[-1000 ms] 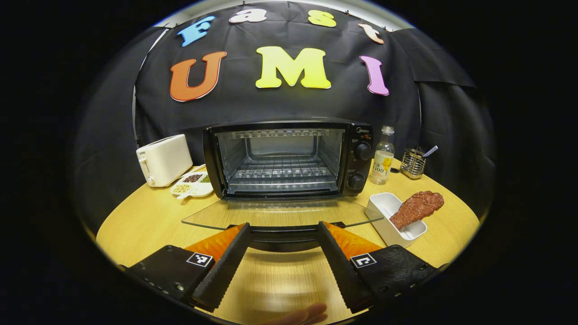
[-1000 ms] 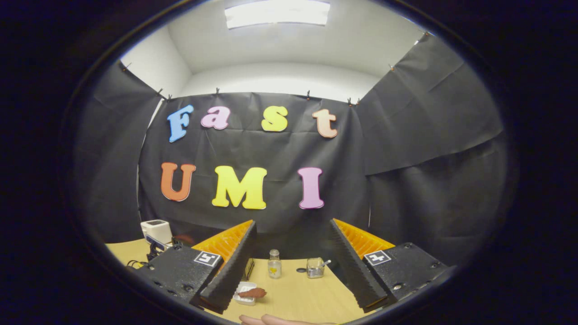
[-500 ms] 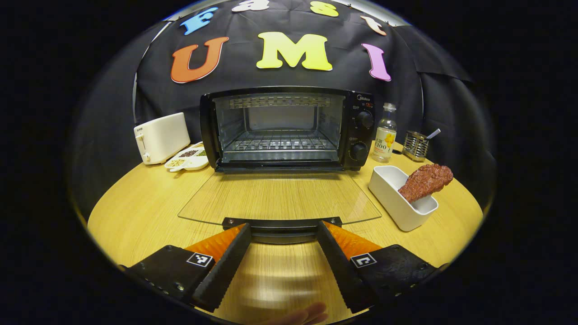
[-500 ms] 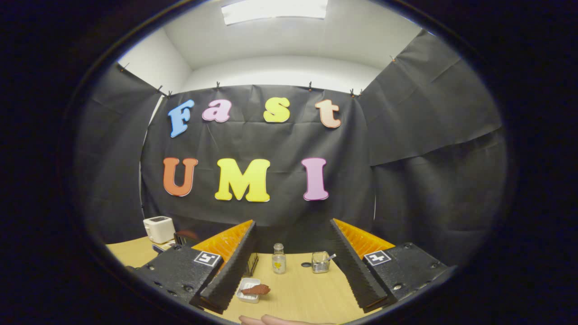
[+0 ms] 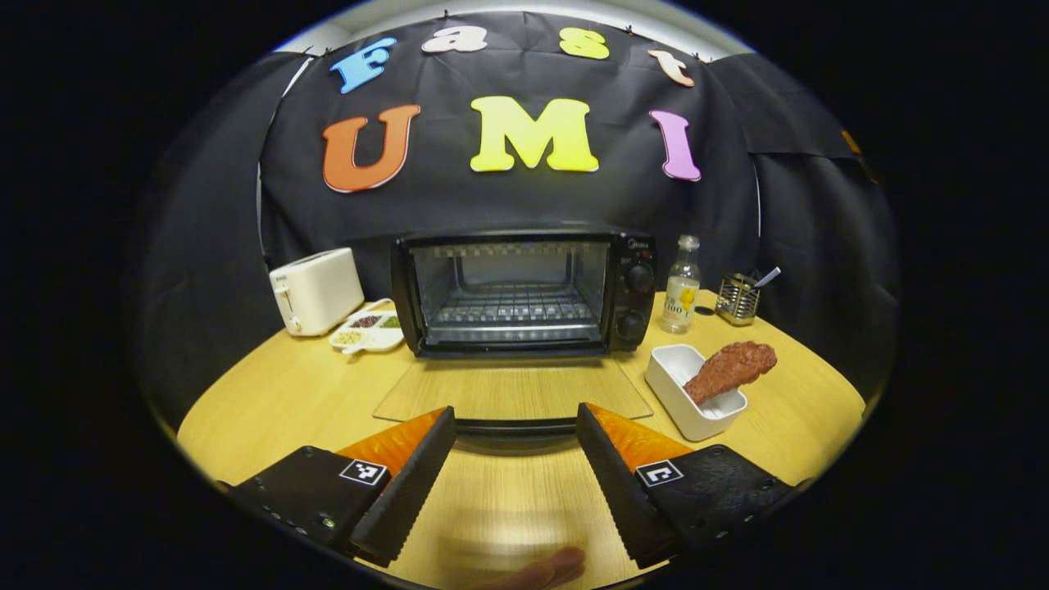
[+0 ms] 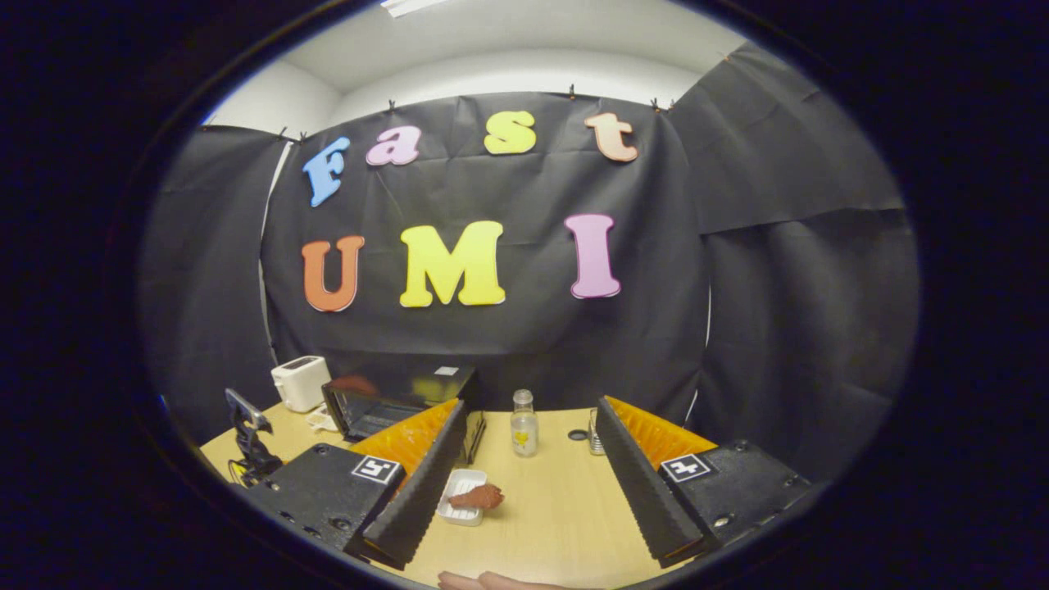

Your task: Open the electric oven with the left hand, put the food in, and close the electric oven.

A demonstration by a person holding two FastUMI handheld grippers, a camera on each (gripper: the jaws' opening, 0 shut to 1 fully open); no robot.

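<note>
The black electric oven (image 5: pixel 524 291) stands at the back of the round wooden table, its glass door (image 5: pixel 512 389) folded down flat and the wire rack inside bare. My left gripper (image 5: pixel 515 412) is open just in front of the door's dark handle (image 5: pixel 515 433), and its fingers do not touch it. The food, a brown drumstick (image 5: pixel 729 369), leans in a white dish (image 5: pixel 684 397) to the right of the door. My right gripper (image 6: pixel 529 406) hangs open high above the table, with the drumstick (image 6: pixel 479 496) and the oven (image 6: pixel 393 406) below and to its left.
A white toaster (image 5: pixel 315 291) and a divided dish of spices (image 5: pixel 367 332) sit left of the oven. A small bottle (image 5: pixel 680 287) and a metal holder (image 5: pixel 737 299) stand to its right. A person's fingertips (image 5: pixel 541 569) show at the bottom edge.
My left gripper has drawn back from the oven, still open, leaving the door lying down. The right gripper has tipped downward, bringing the oven and more of the table into its view.
</note>
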